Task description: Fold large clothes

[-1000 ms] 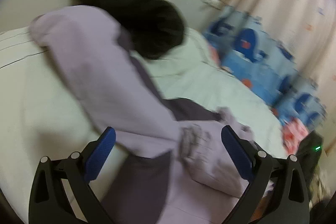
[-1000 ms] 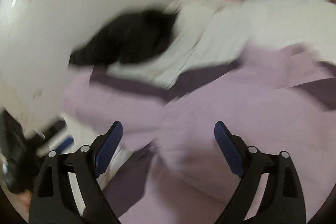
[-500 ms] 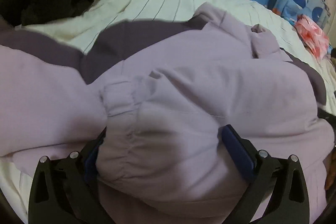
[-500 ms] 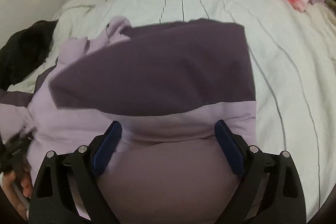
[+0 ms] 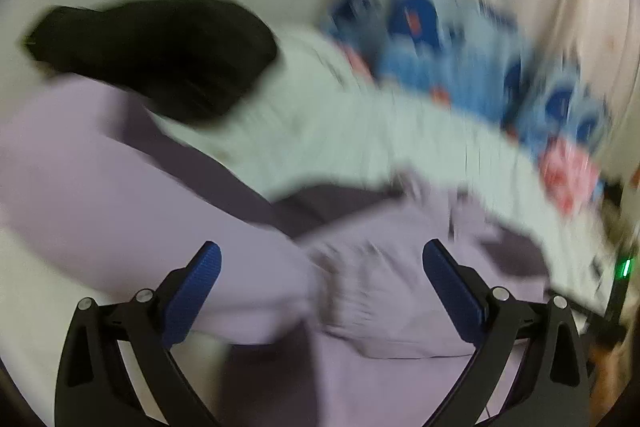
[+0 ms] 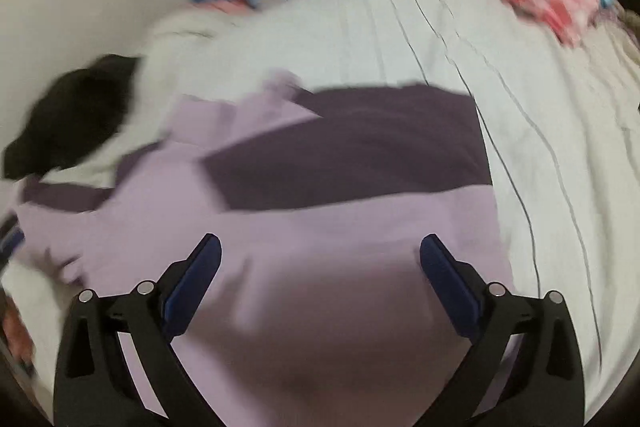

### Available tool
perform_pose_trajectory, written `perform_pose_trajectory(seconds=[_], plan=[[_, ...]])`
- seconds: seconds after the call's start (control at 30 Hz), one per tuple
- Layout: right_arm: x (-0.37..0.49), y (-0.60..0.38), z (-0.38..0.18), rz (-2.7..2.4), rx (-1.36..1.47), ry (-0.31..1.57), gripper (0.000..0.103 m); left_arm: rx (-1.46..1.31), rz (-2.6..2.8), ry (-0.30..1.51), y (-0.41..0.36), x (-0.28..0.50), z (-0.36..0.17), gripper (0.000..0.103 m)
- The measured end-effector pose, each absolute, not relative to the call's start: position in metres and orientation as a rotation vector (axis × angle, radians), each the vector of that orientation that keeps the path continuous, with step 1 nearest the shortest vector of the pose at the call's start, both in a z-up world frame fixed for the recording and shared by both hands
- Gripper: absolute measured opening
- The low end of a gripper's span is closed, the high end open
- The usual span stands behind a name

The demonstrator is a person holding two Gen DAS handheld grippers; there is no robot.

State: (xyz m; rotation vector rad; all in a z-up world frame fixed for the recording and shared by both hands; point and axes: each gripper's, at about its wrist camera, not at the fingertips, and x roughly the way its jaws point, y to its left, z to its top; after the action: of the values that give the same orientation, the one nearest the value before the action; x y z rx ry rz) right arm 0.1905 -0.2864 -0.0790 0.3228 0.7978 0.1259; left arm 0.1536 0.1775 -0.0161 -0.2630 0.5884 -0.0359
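We have the lilac jacket spread across the near side of the bed, its dark purple panel turned up, so the bulk lies flat for the next fold. A black garment sits toward the bed's far left corner, out of our way. Our right gripper is opening wide, hovering over the jacket, holding nothing. Our left gripper stands wide too, over a bunched cuff, gripping nothing.

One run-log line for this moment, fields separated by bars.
left gripper: open over lilac garment | right gripper: jaws opening, nothing gripped | garment on white bed
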Motion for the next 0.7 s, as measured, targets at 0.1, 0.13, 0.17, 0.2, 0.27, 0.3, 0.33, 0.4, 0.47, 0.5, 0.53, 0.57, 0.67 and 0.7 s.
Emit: perform_pose_trajectory(seconds=[0.1, 0.13, 0.17, 0.2, 0.27, 0.3, 0.33, 0.4, 0.47, 0.5, 0.53, 0.57, 0.67, 0.7], plan=[[0.158, -0.286, -0.086, 0.155, 0.444, 0.753, 0.096, -0.381, 0.082, 0.523, 0.263, 0.119, 0.003, 0.097], [0.150, -0.288, -0.092, 0.157, 0.484, 0.741, 0.096, -0.448, 0.117, 0.522, 0.292, 0.111, 0.002, 0.097], [0.143, -0.286, -0.100, 0.156, 0.519, 0.728, 0.096, -0.557, 0.149, 0.527, 0.329, 0.102, -0.003, 0.097], [0.136, -0.286, -0.112, 0.141, 0.554, 0.733, 0.096, -0.632, 0.152, 0.530, 0.351, 0.098, -0.008, 0.097], [0.137, -0.287, -0.118, 0.135, 0.560, 0.749, 0.096, -0.775, 0.134, 0.527, 0.391, 0.093, -0.021, 0.097], [0.139, -0.283, -0.114, 0.153, 0.536, 0.736, 0.096, -0.807, 0.132, 0.530, 0.401, 0.093, -0.027, 0.097], [0.139, -0.279, -0.109, 0.164, 0.508, 0.713, 0.096, -0.832, 0.139, 0.536, 0.409, 0.096, -0.032, 0.097], [0.136, -0.271, -0.101, 0.173, 0.449, 0.682, 0.096, -0.890, 0.115, 0.547, 0.419, 0.107, -0.044, 0.097], [0.137, -0.266, -0.107, 0.176, 0.433, 0.700, 0.096, -0.960, 0.092, 0.561, 0.430, 0.119, -0.060, 0.097], [0.140, -0.265, -0.112, 0.175, 0.436, 0.721, 0.096, -0.981, 0.095, 0.564, 0.433, 0.123, -0.066, 0.097], [0.140, -0.266, -0.116, 0.170, 0.448, 0.734, 0.096, -1.000, 0.106, 0.560, 0.435, 0.130, -0.071, 0.097], [0.142, -0.269, -0.118, 0.168, 0.471, 0.740, 0.096, -1.006, 0.110, 0.551, 0.435, 0.135, -0.072, 0.097], [0.141, -0.272, -0.116, 0.151, 0.482, 0.695, 0.096, -1.052, 0.069, 0.524, 0.433, 0.155, -0.073, 0.097], [0.138, -0.269, -0.108, 0.141, 0.447, 0.653, 0.096, -1.075, 0.057, 0.524, 0.432, 0.160, -0.075, 0.097]])
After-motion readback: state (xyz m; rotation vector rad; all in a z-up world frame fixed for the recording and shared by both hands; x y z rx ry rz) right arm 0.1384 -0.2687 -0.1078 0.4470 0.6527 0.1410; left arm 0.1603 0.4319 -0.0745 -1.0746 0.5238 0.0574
